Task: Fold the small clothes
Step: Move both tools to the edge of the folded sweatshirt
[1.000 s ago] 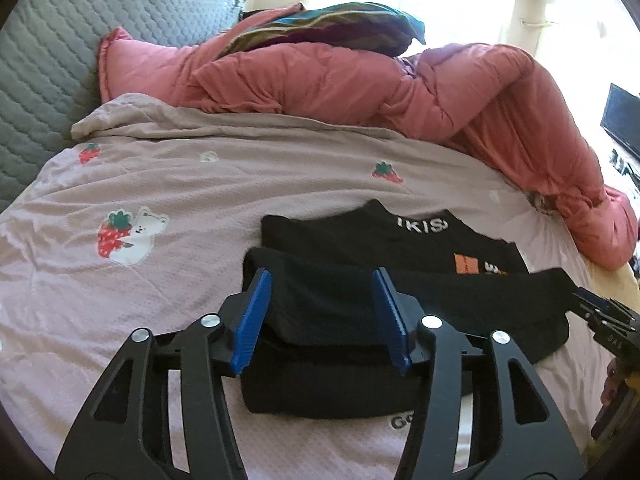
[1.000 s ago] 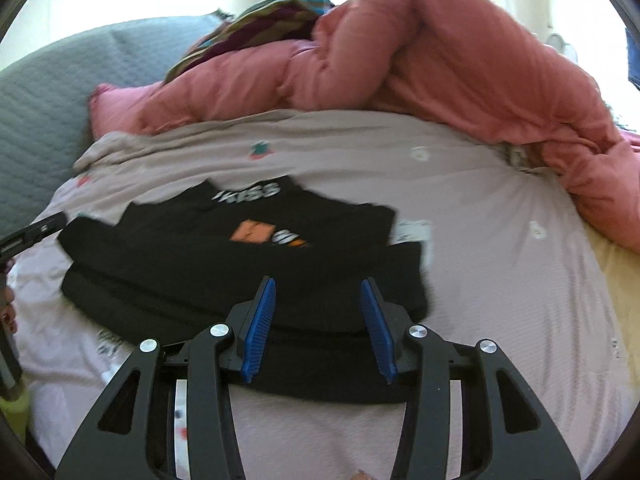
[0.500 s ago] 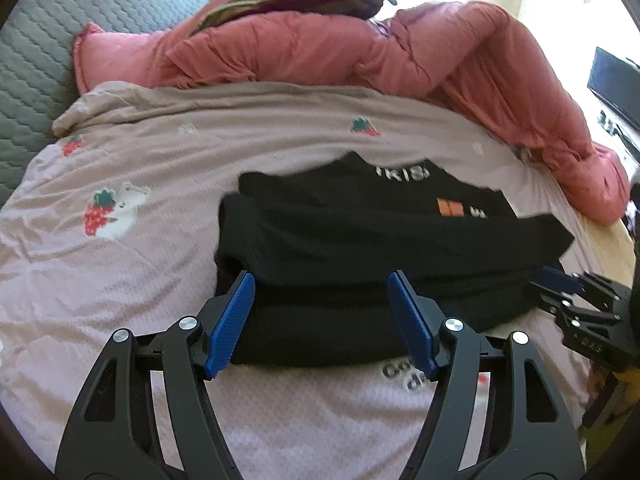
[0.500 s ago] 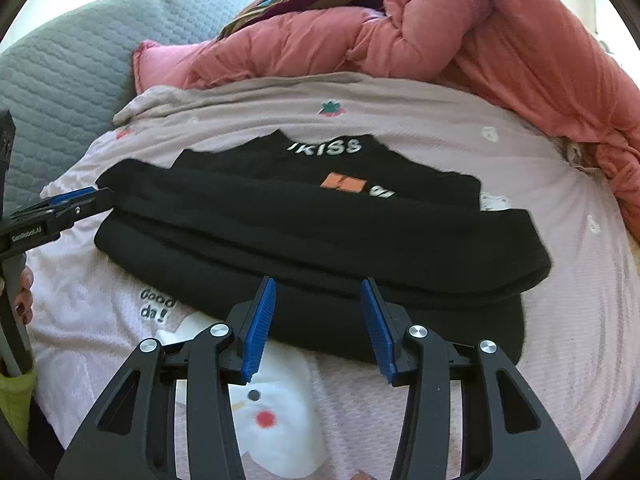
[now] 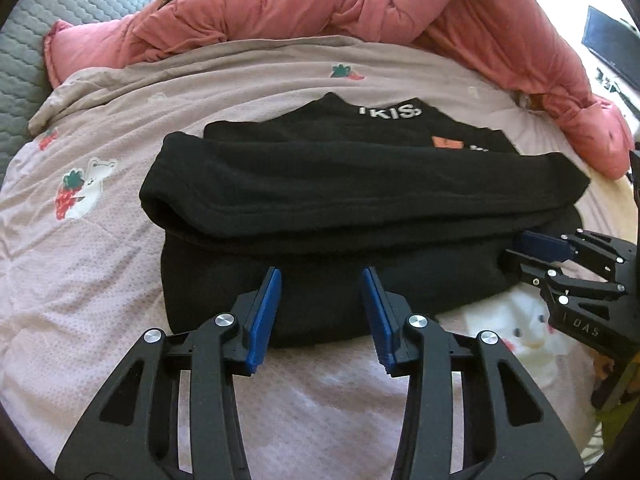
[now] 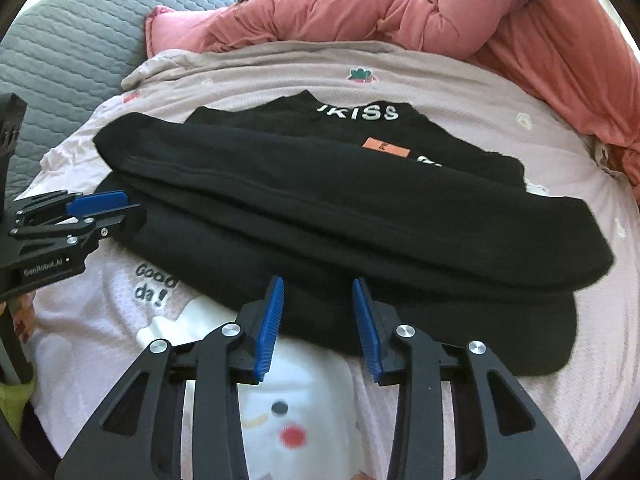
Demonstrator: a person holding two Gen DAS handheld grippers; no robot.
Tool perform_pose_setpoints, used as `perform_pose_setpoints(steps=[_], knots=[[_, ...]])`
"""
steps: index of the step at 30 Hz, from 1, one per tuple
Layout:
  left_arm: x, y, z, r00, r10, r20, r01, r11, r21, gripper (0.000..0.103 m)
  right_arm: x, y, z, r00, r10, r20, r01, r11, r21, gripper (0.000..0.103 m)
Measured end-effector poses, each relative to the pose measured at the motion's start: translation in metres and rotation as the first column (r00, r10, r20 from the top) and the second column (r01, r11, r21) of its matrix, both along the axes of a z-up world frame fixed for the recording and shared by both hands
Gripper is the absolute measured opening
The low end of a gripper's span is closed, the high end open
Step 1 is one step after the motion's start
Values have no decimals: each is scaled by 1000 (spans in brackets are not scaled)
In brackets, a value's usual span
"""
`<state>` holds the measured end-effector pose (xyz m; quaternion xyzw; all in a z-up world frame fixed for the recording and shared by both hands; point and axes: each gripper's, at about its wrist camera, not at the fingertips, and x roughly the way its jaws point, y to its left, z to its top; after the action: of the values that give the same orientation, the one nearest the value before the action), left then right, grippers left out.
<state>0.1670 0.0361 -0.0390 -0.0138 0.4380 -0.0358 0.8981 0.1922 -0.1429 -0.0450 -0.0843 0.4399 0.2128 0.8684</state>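
A black knit sweater with white lettering and an orange patch [image 5: 352,200] lies partly folded on the pink cartoon-print bedspread [image 5: 80,288]. The left gripper [image 5: 321,280] hovers spread at its near hem; the right gripper [image 6: 318,288] is likewise spread. A rumpled salmon-pink duvet [image 6: 400,12] lies beyond.

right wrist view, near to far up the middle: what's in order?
right gripper → white cartoon print on the bedsheet → black folded garment → pink bedsheet → pink quilt
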Motion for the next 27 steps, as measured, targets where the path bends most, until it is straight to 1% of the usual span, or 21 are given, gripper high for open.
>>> perform_pose_setpoints(steps=[5,9,12,14,15,18,20,21,23,24,25,27], knots=[[7,2,-1,999,5,35,-5,1000,18,34,14,5,1,1000,-1,18,1,1000,-2,34],[13,5,0,998,-1,58,0,1000,22,35,26,10,7,998,10,57,-9,1000,-12,34],[18,7,1,998,-1,66,1,1000,-1,39,40,13,10,998,10,69,-9,1000,-10,34],[28,7,2,997,0,73,-1,1000,14,46,50,15,10,998,10,68,-8,1000,-27,34],[31,6,2,997,4,71,-5,1000,16,47,57,16,9,998,3,61,-1,999,-37,34],[51,8,3,999,23,45,-23,1000,-11,48,72,17,12,999,-6,41,7,999,-34,34],[68,10,5,999,49,16,-49,999,-15,49,86,19,18,999,-10,43,11,999,-33,34],[75,13,6,998,70,6,-70,997,-29,49,91,19,20,999,-14,48,16,999,-36,34],[93,21,8,992,121,-17,-122,988,-89,51,108,20,26,998,-23,53,26,999,-45,34],[98,24,9,990,141,-16,-142,983,-116,51,115,20,27,998,-31,56,34,998,-50,34],[101,28,10,988,156,3,-154,978,-143,54,124,19,27,998,-37,52,39,998,-56,34],[99,34,8,986,166,29,-158,972,-172,55,137,15,26,997,-56,44,59,996,-62,35]])
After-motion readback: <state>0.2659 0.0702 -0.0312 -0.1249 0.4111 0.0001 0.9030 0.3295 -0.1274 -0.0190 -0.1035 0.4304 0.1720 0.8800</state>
